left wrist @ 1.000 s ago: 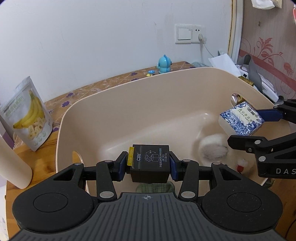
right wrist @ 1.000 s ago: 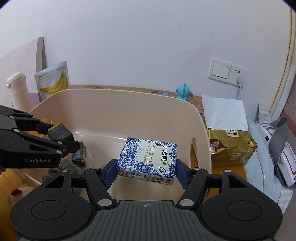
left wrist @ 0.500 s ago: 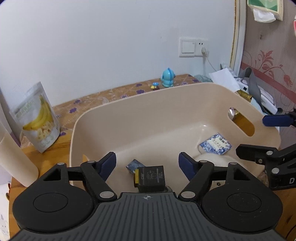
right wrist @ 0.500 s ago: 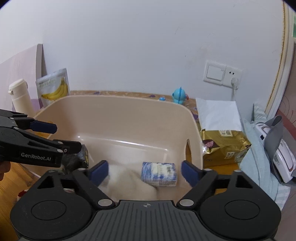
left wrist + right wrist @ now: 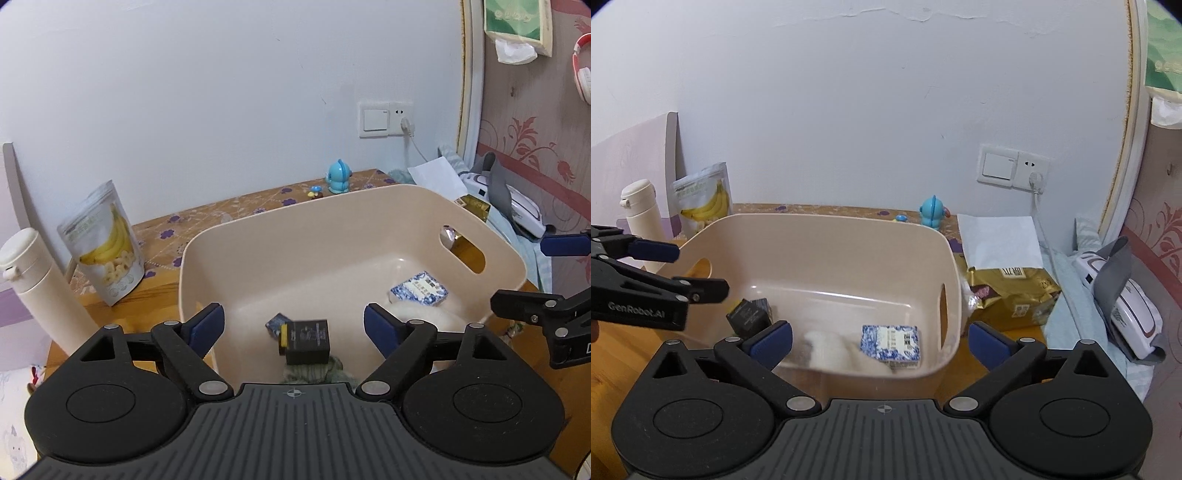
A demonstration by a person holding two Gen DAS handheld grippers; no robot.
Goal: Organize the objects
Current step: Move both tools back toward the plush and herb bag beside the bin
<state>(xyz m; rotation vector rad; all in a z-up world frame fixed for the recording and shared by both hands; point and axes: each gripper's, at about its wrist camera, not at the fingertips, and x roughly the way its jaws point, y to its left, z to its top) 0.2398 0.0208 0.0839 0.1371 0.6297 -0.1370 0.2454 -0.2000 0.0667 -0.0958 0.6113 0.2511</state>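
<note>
A beige plastic tub [image 5: 229, 236] [image 5: 827, 225] stands on the wooden table. Inside it lie a black box [image 5: 307, 340] [image 5: 748, 315], a blue-and-white patterned box [image 5: 419, 288] [image 5: 891, 342], a white fluffy thing [image 5: 419, 317] [image 5: 831, 347] and a green cloth [image 5: 314, 373]. My left gripper [image 5: 294, 325] is open and empty above the tub's near edge. My right gripper [image 5: 881, 339] is open and empty above the tub's right end. Each gripper shows at the side of the other's view.
A banana-chip pouch [image 5: 103, 243] and a white bottle [image 5: 40, 288] stand left of the tub. A blue toy figure [image 5: 339, 176] sits by the wall. A gold packet [image 5: 1008, 291], a white envelope [image 5: 999, 240] and a white device [image 5: 1123, 306] lie to the right.
Both grippers opened and let go: the black box and the patterned box dropped into the tub. Both grippers then rose and drew back from the tub.
</note>
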